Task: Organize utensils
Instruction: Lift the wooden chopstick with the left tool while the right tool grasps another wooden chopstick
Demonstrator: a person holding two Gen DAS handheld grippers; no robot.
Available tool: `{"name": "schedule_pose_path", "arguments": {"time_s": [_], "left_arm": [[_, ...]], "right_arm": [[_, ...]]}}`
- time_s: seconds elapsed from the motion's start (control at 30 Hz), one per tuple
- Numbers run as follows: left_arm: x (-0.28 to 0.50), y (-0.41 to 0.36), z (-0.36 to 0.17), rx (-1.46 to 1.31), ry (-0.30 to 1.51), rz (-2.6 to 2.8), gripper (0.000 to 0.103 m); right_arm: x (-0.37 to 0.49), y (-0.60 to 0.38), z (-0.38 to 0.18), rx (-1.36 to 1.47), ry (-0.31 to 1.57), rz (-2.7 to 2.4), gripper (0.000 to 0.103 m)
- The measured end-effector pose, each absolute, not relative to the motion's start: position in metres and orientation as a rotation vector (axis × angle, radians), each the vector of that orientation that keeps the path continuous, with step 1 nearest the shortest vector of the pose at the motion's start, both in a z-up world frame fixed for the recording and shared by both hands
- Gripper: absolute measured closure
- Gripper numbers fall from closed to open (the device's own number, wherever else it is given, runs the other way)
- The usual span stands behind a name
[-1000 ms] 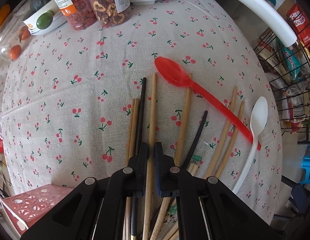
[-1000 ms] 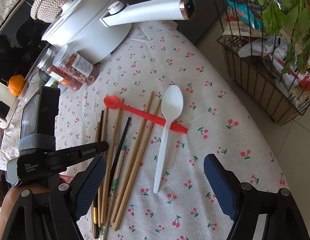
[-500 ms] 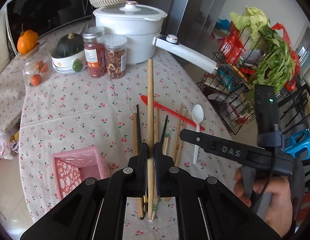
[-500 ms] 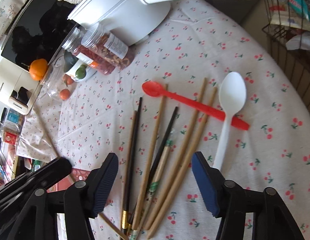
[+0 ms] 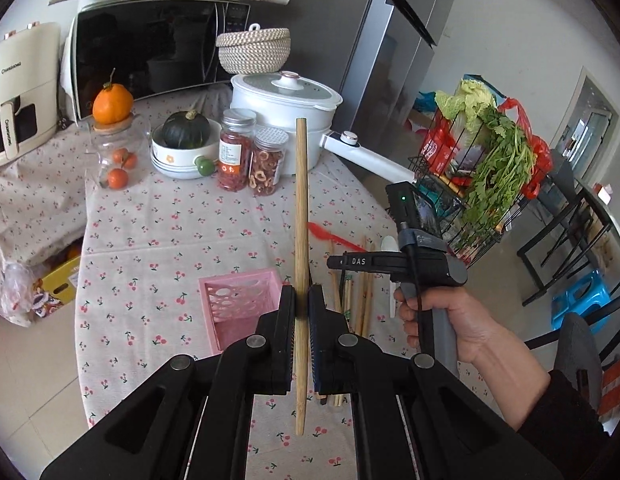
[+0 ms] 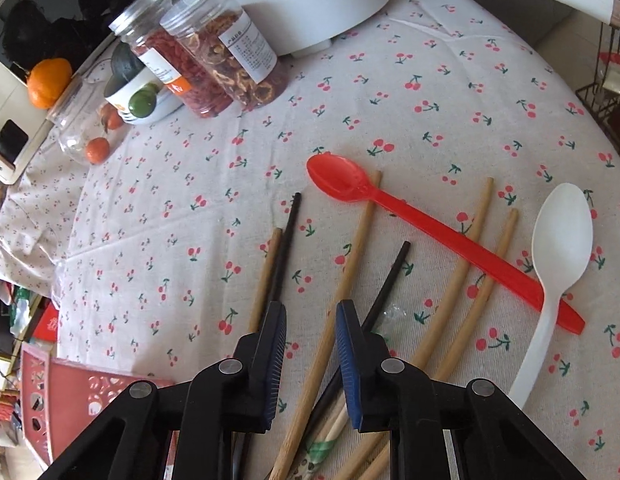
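So, chopstick pile [image 6: 450, 304] cut off under right gripper [image 6: 311, 312], jaws just narrowing around one, grip unclear, left gripper [image 5: 303, 300] clamping wooden chopstick [image 5: 301, 216] above pink basket [image 5: 237, 304], contents hidden

A wooden chopstick [image 5: 301, 216], earlier flat among the others, has been lifted clear of the table by the left gripper [image 5: 302, 300]. The right gripper [image 6: 311, 312] has been lowered over the remaining chopsticks [image 6: 462, 264], its jaws narrowed.

Matt wooden chopsticks [image 6: 466, 268] and glossy plastic spoons [image 6: 430, 228] are laid on a woven, cherry-printed cloth [image 6: 390, 92].
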State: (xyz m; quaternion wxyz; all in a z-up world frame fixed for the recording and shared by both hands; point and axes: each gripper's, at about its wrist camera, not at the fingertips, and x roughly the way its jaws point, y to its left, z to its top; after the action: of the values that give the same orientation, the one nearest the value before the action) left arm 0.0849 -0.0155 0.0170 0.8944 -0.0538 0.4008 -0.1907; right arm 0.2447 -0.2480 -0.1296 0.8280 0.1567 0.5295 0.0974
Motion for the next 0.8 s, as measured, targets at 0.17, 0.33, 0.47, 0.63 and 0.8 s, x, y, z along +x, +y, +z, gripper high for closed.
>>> {"name": "schedule_pose_path", "arguments": {"time_s": [0.17, 0.33, 0.47, 0.63, 0.8], "left_arm": [[0.083, -0.008, 0.022, -0.128, 0.814, -0.411, 0.097], [0.083, -0.001, 0.025, -0.158, 0.807, -0.406, 0.097], [0.079, 0.004, 0.033, -0.165, 0.77, -0.389, 0.097], [0.07, 0.009, 0.045, -0.156, 0.7, -0.356, 0.097], [0.064, 0.019, 0.059, -0.179, 0.623, -0.331, 0.097]], "right_arm": [[0.255, -0.226, -0.142, 0.227, 1.165, 0.146, 0.081], [0.254, -0.21, -0.145, 0.091, 1.161, 0.102, 0.085], [0.25, -0.219, -0.142, 0.17, 1.157, 0.116, 0.097], [0.223, -0.228, -0.096, 0.26, 1.035, 0.166, 0.096], [0.183, -0.226, -0.047, 0.267, 0.885, 0.242, 0.097]]}}
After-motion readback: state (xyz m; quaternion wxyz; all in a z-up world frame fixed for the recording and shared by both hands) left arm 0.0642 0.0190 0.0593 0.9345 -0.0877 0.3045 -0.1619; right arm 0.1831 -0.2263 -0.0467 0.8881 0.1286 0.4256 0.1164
